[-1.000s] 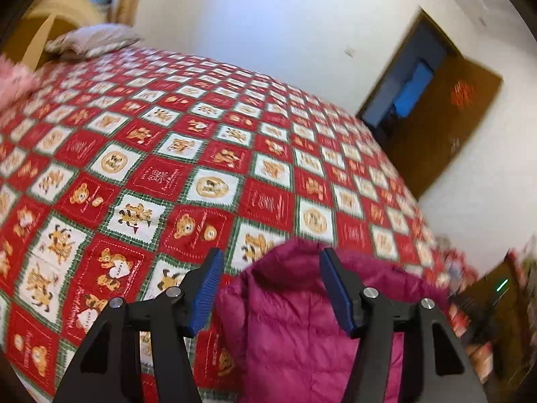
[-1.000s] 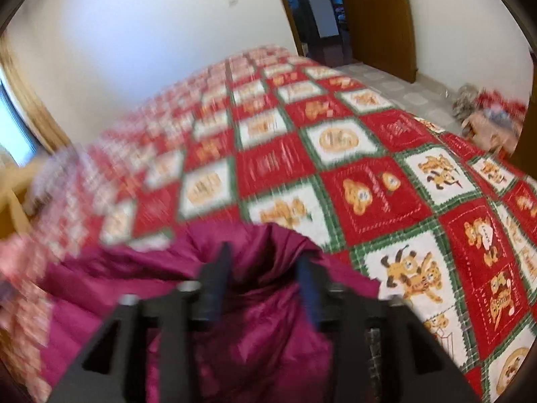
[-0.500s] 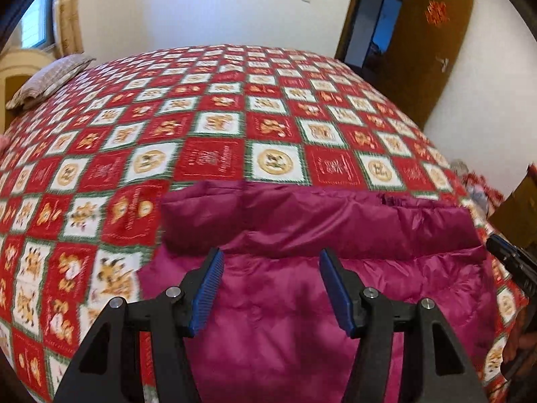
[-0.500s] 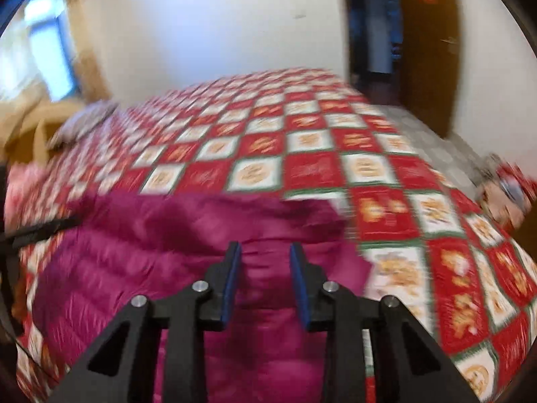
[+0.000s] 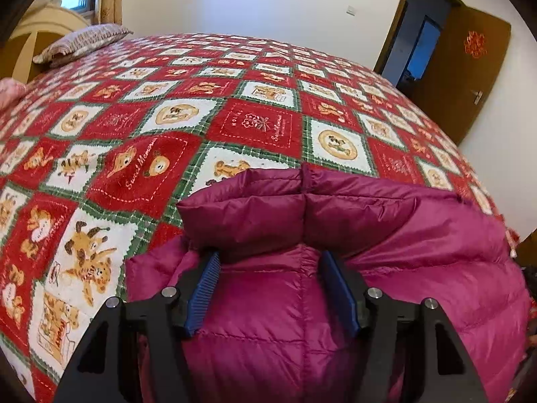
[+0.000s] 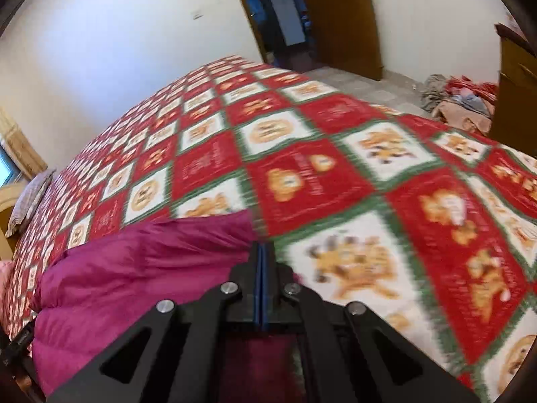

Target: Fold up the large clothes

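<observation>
A magenta puffer jacket (image 5: 386, 268) lies on the bed with its collar (image 5: 302, 211) toward the far side. My left gripper (image 5: 272, 268) is open, its blue pads either side of the jacket just below the collar. In the right wrist view the jacket (image 6: 134, 268) lies to the left. My right gripper (image 6: 261, 252) has its jaws pressed together at the jacket's right edge; some magenta cloth shows under the jaws, but the view is blurred and I cannot tell if cloth is pinched.
The bed has a red, white and green patchwork bedspread (image 5: 255, 124). A pillow (image 5: 84, 42) lies at the head, far left. An open doorway and brown door (image 5: 459, 67) stand at the right. A pile of clothes (image 6: 459, 100) lies on the floor.
My right gripper has shut and shifted to the jacket's right edge. My left gripper has moved in close under the collar and stays open.
</observation>
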A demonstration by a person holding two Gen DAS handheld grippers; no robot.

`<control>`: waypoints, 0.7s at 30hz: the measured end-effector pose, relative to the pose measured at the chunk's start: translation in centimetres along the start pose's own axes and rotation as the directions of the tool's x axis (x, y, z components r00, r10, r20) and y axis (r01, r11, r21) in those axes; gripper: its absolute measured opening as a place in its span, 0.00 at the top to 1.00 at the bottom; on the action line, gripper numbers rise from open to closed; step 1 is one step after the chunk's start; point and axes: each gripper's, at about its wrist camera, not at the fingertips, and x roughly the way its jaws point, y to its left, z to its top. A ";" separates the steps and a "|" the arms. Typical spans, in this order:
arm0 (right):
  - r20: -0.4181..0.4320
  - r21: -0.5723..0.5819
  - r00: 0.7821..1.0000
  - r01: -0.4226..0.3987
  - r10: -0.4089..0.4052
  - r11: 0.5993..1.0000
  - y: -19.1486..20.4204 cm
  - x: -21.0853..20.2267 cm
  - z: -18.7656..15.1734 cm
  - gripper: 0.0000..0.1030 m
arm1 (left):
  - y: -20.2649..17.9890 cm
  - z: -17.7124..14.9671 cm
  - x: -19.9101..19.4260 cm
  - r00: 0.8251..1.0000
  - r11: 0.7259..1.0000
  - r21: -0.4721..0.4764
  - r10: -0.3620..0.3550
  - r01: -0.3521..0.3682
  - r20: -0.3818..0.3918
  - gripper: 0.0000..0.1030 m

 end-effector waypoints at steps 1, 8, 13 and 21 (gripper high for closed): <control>0.014 -0.006 1.000 0.013 -0.013 1.000 -0.2 -0.7 0.0 0.88 | -0.1 0.0 0.1 1.000 1.000 0.006 0.007 -0.007 0.000 0.38; 0.054 -0.167 0.988 -0.131 0.142 0.977 5.7 -5.4 0.0 0.88 | -0.2 -0.1 0.2 1.000 0.999 0.024 0.026 -0.026 0.000 0.36; -0.052 -0.359 0.988 -0.156 0.147 0.920 14.6 -2.6 -1.6 0.88 | -0.8 -0.1 0.3 0.998 0.997 0.048 0.061 -0.061 0.000 0.36; -0.045 -0.273 0.991 -0.135 0.128 0.953 13.0 2.8 -4.2 1.00 | -0.2 -0.1 0.5 0.999 0.999 0.031 0.038 -0.038 -0.001 0.35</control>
